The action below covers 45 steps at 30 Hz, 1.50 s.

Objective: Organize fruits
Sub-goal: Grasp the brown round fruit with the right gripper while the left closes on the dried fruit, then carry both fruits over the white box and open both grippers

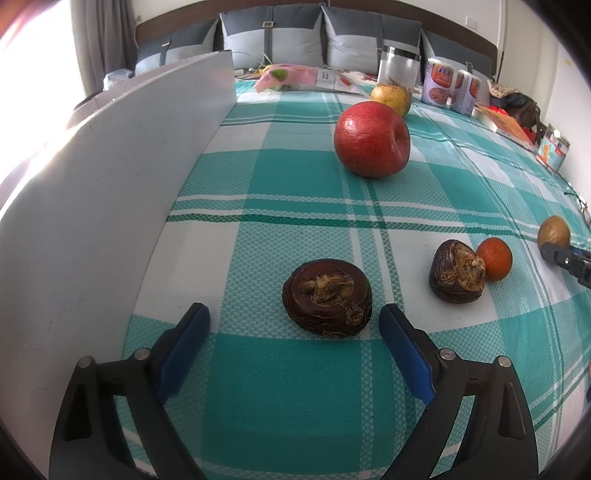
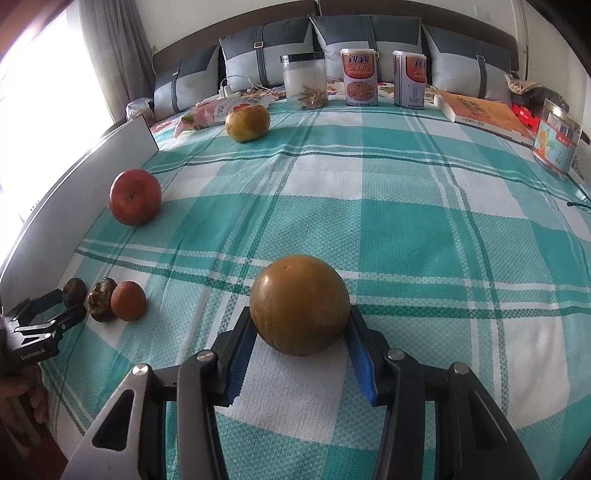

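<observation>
We've got the brown fruit clamped in our right gripper, well right of the chestnuts and tangerine; left gripper gapes, empty. Apple and orange lie apart, unsorted.

A bed covered by a teal-and-white plaid cloth. Grey two-tone cushions lean against a dark headboard. A grey curtain hangs beside a bright, overexposed window at left; walls are white.
</observation>
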Motion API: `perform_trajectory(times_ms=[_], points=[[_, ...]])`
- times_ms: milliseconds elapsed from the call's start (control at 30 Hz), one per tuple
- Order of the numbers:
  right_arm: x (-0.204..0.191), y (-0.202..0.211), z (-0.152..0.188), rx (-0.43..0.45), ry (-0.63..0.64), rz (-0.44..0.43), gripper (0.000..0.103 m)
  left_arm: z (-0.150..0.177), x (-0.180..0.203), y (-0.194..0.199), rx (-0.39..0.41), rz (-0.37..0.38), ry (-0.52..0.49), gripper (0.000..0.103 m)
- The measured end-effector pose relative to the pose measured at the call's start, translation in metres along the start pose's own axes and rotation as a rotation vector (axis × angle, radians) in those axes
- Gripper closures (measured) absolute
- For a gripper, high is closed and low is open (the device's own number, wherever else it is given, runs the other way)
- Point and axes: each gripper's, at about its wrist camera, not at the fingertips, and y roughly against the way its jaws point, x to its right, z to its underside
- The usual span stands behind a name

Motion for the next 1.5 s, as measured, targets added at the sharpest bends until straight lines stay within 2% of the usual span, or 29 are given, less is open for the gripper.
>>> perform_trajectory(times_ms=[67, 133, 200, 433, 700, 733, 767, 833, 867, 933, 1000, 1100, 1167, 1200, 1233, 1300, 1333, 1400, 1500], points=[[-0.001, 0.003, 0.002, -0.006, -0.006, -0.014, 0.045, 0.0, 0.0, 0.0, 0.0, 0.0, 0.0, 0.009], [-0.002, 0.006, 0.008, -0.012, -0.014, -0.03, 0.018, 0.0, 0.0, 0.0, 0.0, 0.001, 0.0, 0.009], [-0.005, 0.009, 0.016, -0.019, -0.018, -0.012, 0.006, 0.001, 0.0, 0.0, 0.0, 0.0, 0.0, 0.009], [-0.024, 0.013, 0.038, -0.021, 0.092, 0.082, 0.0, 0.0, 0.0, 0.0, 0.0, 0.003, 0.001, 0.009], [-0.022, 0.014, 0.039, -0.013, 0.085, 0.074, 0.0, -0.003, 0.001, 0.006, -0.026, 0.099, -0.04, 0.011], [-0.021, 0.015, 0.039, -0.009, 0.078, 0.063, 0.0, -0.005, 0.002, 0.006, -0.026, 0.107, -0.036, 0.015], [-0.018, 0.017, 0.039, 0.0, 0.064, 0.039, 0.0, -0.008, 0.004, 0.004, -0.029, 0.108, -0.037, 0.03], [-0.007, 0.024, 0.039, 0.029, 0.008, -0.046, 0.0, -0.015, 0.011, 0.001, -0.034, 0.058, -0.066, 0.049], [0.0, 0.027, 0.039, 0.04, -0.028, -0.088, 0.0, -0.016, 0.012, 0.0, -0.036, 0.067, -0.067, 0.057], [0.012, 0.032, 0.036, 0.038, -0.104, -0.138, 0.0, -0.018, 0.012, 0.001, -0.047, 0.07, -0.054, 0.057], [0.012, 0.034, 0.027, 0.02, -0.116, -0.114, 0.001, -0.016, 0.01, 0.003, -0.052, 0.068, -0.04, 0.057], [-0.003, 0.031, 0.002, -0.003, -0.035, -0.057, 0.008, -0.011, 0.004, 0.013, -0.07, 0.104, -0.001, 0.057], [-0.009, 0.02, -0.01, -0.06, -0.001, -0.019, 0.015, -0.011, 0.0, 0.024, -0.068, 0.127, 0.02, 0.057], [-0.011, 0.012, -0.015, -0.1, 0.011, -0.001, 0.024, -0.011, -0.001, 0.033, -0.063, 0.145, 0.034, 0.057], [-0.012, 0.004, -0.018, -0.134, 0.024, 0.027, 0.039, -0.012, -0.003, 0.04, -0.058, 0.158, 0.043, 0.057], [-0.014, -0.003, -0.019, -0.16, 0.045, 0.082, 0.054, -0.014, -0.005, 0.056, -0.044, 0.184, 0.053, 0.057], [-0.014, -0.003, -0.019, -0.158, 0.049, 0.083, 0.054, -0.014, -0.006, 0.066, -0.035, 0.201, 0.056, 0.057], [-0.012, 0.001, -0.018, -0.155, 0.027, 0.047, 0.054, -0.016, -0.008, 0.084, -0.018, 0.23, 0.062, 0.057], [-0.01, 0.016, -0.018, -0.132, -0.056, -0.067, 0.054, -0.022, -0.018, 0.113, 0.011, 0.274, 0.08, 0.057]])
